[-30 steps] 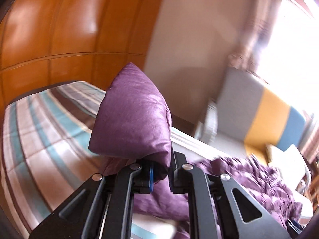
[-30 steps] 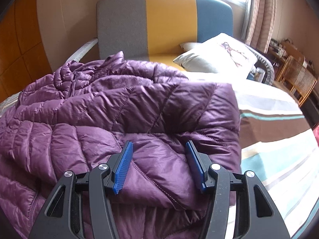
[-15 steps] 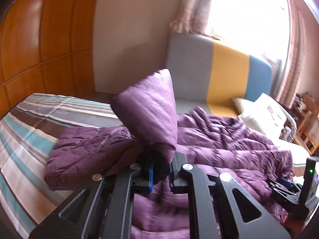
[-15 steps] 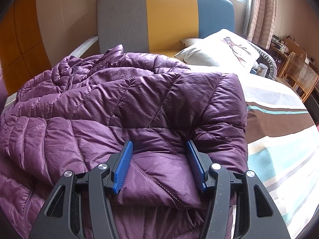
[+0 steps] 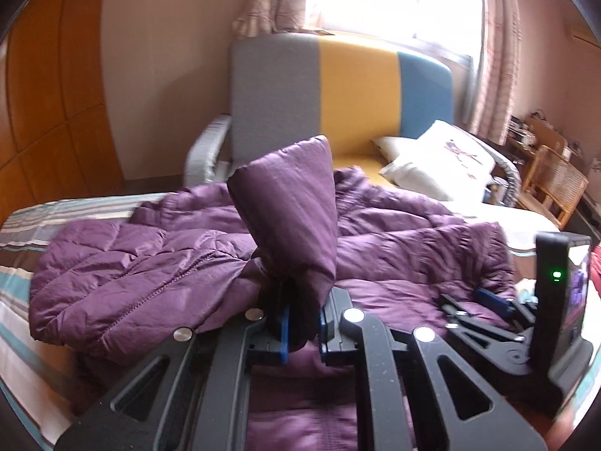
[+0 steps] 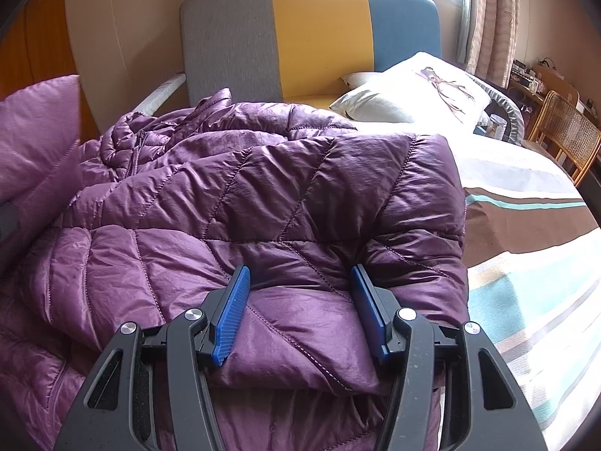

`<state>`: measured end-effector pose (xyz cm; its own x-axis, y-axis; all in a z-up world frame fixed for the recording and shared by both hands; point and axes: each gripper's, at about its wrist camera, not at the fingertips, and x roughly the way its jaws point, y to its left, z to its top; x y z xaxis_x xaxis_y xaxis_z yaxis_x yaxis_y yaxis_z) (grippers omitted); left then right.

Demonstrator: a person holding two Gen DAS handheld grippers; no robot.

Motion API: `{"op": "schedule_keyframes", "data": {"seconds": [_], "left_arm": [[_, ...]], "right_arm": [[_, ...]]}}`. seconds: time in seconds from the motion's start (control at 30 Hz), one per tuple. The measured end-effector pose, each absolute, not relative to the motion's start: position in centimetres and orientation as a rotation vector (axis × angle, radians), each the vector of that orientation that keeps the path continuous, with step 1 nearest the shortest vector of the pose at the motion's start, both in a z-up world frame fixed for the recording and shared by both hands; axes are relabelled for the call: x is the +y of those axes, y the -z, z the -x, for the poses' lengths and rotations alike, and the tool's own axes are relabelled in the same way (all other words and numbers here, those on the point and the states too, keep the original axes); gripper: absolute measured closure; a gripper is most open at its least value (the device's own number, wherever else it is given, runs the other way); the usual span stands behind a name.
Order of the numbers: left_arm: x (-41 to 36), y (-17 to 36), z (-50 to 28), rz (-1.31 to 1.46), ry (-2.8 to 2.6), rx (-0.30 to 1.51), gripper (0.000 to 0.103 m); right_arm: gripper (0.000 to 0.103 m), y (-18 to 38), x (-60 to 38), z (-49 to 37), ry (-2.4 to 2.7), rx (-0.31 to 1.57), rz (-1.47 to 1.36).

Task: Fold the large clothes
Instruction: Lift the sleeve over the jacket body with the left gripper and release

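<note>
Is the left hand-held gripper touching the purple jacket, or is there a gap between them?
Touching. The left wrist view shows the left hand-held gripper closed on a fold of the purple jacket, with the fabric pinched between its blue pads and standing up above them.

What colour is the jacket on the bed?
Purple, quilted jacket; the right wrist view shows it best.

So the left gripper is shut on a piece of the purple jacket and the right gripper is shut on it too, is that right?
Not quite. The left gripper is shut on a piece of the purple jacket, but the right gripper is open: the right wrist view shows its jaws spread wide, resting on the folded jacket without pinching it.
</note>
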<state>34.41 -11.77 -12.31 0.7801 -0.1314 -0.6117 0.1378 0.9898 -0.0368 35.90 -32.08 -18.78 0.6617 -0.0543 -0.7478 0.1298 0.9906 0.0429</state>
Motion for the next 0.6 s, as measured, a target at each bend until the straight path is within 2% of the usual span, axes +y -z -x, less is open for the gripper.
{"op": "schedule_keyframes", "data": {"seconds": [0.17,0.23,0.3,0.43,0.5,0.6], "left_arm": [[-15.2,13.5,-34.7,-0.050,0.244,0.687,0.090],[-15.9,14.1,-34.7,-0.042,0.284,0.711,0.083],[-15.9,14.4,-34.4,-0.032,0.317,0.725,0.068],[-15.3,14.1,-32.8,-0.020,0.371,0.715,0.053],[-14.4,13.6,-31.7,0.021,0.410,0.710,0.035],[-13.4,12.5,-30.2,0.057,0.459,0.672,0.029]], "right_arm": [[0.048,18.9,-32.4,-36.0,0.097,0.838,-0.118],[0.048,18.9,-32.5,-36.0,0.096,0.836,-0.125],[0.048,18.9,-32.5,-36.1,0.096,0.835,-0.125],[0.048,18.9,-32.6,-36.1,0.097,0.835,-0.122],[0.048,19.0,-32.6,-36.0,0.098,0.835,-0.120],[0.048,19.0,-32.6,-35.9,0.098,0.835,-0.120]]}}
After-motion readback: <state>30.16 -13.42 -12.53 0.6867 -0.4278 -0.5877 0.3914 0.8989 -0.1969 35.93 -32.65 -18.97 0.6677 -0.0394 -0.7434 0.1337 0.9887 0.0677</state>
